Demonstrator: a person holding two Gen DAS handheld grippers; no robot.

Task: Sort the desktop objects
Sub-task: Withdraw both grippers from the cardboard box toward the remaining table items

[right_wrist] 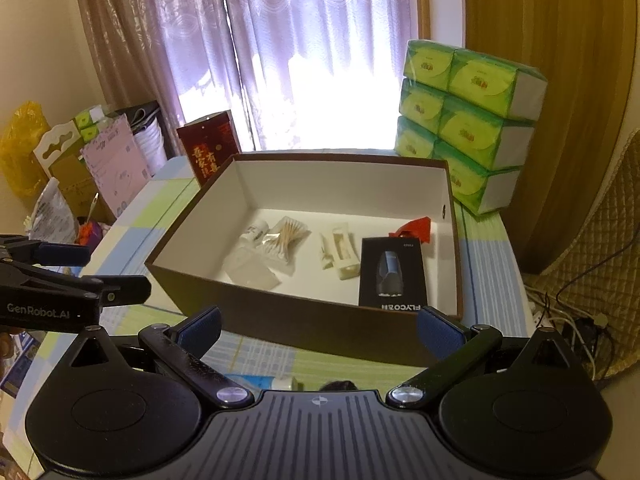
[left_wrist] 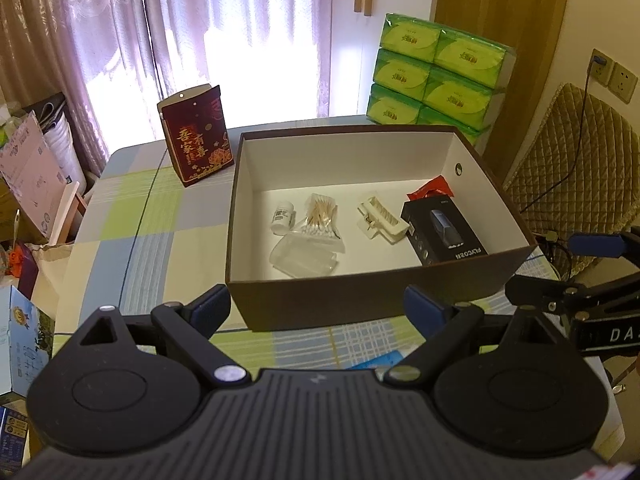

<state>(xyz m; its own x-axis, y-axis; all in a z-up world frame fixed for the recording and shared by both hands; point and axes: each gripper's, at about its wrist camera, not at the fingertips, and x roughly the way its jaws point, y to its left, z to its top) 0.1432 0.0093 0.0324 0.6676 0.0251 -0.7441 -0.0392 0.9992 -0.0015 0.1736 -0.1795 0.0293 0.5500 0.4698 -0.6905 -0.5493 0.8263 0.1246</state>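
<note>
A brown box with a white inside (left_wrist: 360, 300) (right_wrist: 304, 320) stands on the checked tablecloth. In it lie a small white bottle (left_wrist: 282, 216), a bag of cotton swabs (left_wrist: 320, 218) (right_wrist: 286, 236), a clear plastic case (left_wrist: 304, 258) (right_wrist: 250, 270), a cream hair clip (left_wrist: 382, 218) (right_wrist: 340, 254), a black shaver box (left_wrist: 444, 230) (right_wrist: 392, 274) and a red wrapper (left_wrist: 432, 188) (right_wrist: 412, 230). My left gripper (left_wrist: 316, 312) is open and empty in front of the box. My right gripper (right_wrist: 320, 330) is open and empty, beside it on the right. A blue tube (right_wrist: 260, 382) lies under the right gripper.
A red gift bag (left_wrist: 198, 136) (right_wrist: 208, 148) stands left of the box. Green tissue packs (left_wrist: 436, 76) (right_wrist: 468, 120) are stacked behind it on the right. A quilted chair (left_wrist: 576, 172) and cables (right_wrist: 568, 320) are off the table's right edge. Cartons stand at the left.
</note>
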